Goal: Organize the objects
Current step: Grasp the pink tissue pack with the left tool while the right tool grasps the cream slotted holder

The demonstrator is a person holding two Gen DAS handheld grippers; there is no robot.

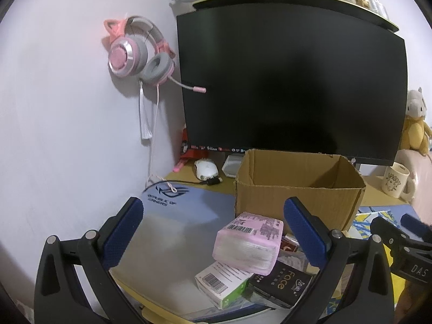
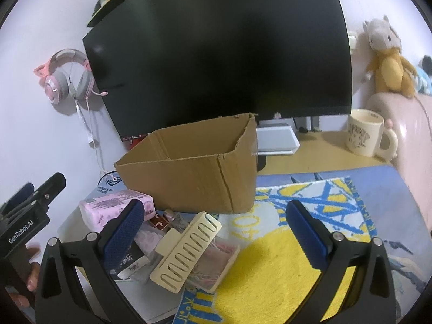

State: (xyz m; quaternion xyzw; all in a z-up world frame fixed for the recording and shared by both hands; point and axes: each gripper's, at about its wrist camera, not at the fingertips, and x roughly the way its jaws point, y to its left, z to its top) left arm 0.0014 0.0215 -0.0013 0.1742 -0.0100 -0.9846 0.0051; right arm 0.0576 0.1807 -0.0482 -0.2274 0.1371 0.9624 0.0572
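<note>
The left gripper [image 1: 213, 232] stands wide open with nothing between its blue pads, hovering over a small heap on the counter [image 1: 378, 194]. Within its span lies a pink tissue pack [image 1: 249, 241], tilted and resting on a white and green box [image 1: 222, 283] and a black packet marked "Face" [image 1: 280, 286]. The right gripper [image 2: 214, 232] is likewise spread wide and holds nothing; between its fingers sits a cream slotted hair claw [image 2: 186, 251], lying on a shallow tray [image 2: 229, 264] that holds pinkish strands, too blurred to name. Beside it, toward the left, are the pink tissue pack [image 2: 108, 208] and a clear wrapped item. Just behind the heap stands an open cardboard box [image 2: 189, 178], flaps gone, its torn rim upright; the inner walls that show are bare, and its floor is hidden from both views. The box rests partly on a grey mouse mat [image 1: 183, 205] and partly on a blue and yellow patterned mat [image 2: 310, 216]. Behind it rises a dark monitor [image 1: 291, 86], with a white mouse [image 1: 205, 168] at its foot, a cream mug [image 2: 364, 132] to the right, and pink headphones [image 1: 135, 51] hanging on the wall.
</note>
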